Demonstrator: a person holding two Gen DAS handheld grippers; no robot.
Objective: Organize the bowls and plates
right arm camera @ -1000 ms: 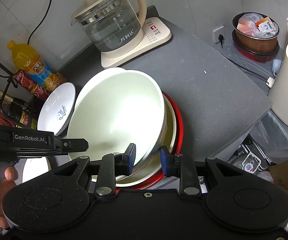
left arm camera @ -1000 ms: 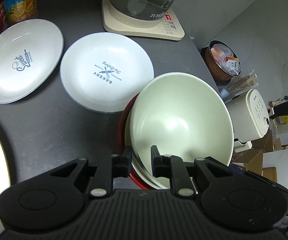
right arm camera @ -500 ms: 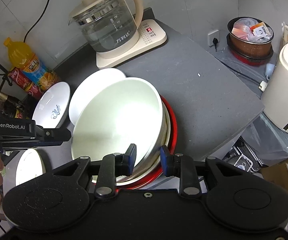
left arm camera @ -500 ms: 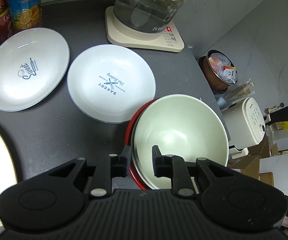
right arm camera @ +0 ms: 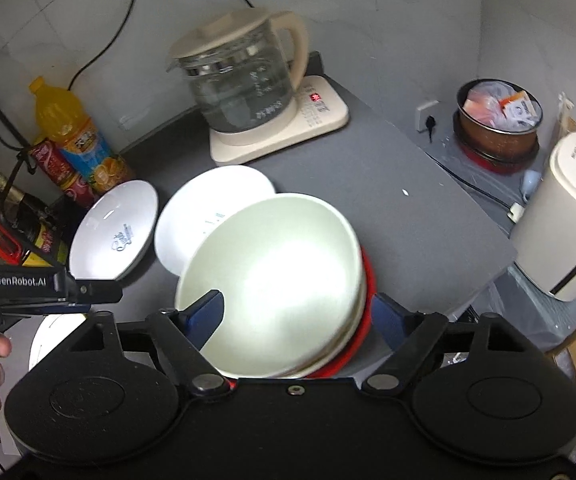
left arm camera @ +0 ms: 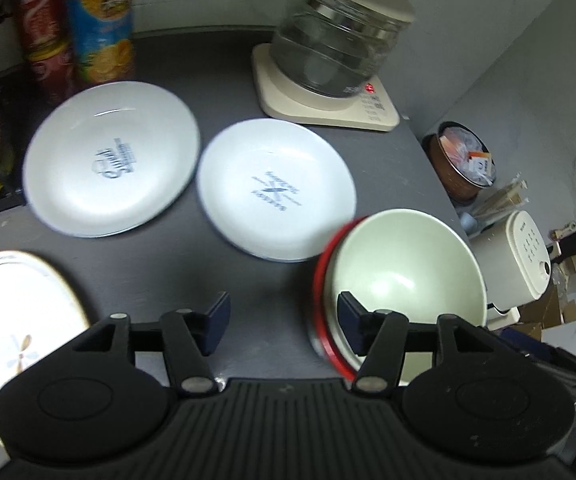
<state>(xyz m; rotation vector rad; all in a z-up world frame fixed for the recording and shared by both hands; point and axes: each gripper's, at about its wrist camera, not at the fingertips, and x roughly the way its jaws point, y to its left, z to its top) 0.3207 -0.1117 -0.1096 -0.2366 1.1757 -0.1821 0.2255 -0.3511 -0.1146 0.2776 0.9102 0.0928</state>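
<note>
**A:** So, what fills most of the view?

**B:** A dark grey counter (left arm camera: 215,272), running back to a grey wall. On it stands a glass kettle (right arm camera: 243,92) on a cream base, at the far side.

**A:** And the dishes?

**B:** A stack of bowls (right arm camera: 275,280) sits at the counter's near right edge: a pale cream bowl on top, nested in others, with a red bowl (left arm camera: 322,280) at the bottom. Just behind it lie 2 white plates with blue print, the nearer plate (left arm camera: 275,188) almost touching the stack, the farther plate (left arm camera: 111,160) to its left. A 3rd, cream plate (left arm camera: 11,312) lies at the near left.

**A:** Are the grippers holding anything?

**B:** No. The right gripper (right arm camera: 298,312) is opening, its 2 blue pads set wide either side of the stack's near rim without pressing on it. The left gripper (left arm camera: 283,320) is opening too; one pad hangs over bare counter and the other sits at the cream bowl's rim, gripping nothing.

**A:** Anything smaller?

**B:** An orange drink bottle (right arm camera: 75,140) and red cans in the back left corner, blurred in the left view.
</note>
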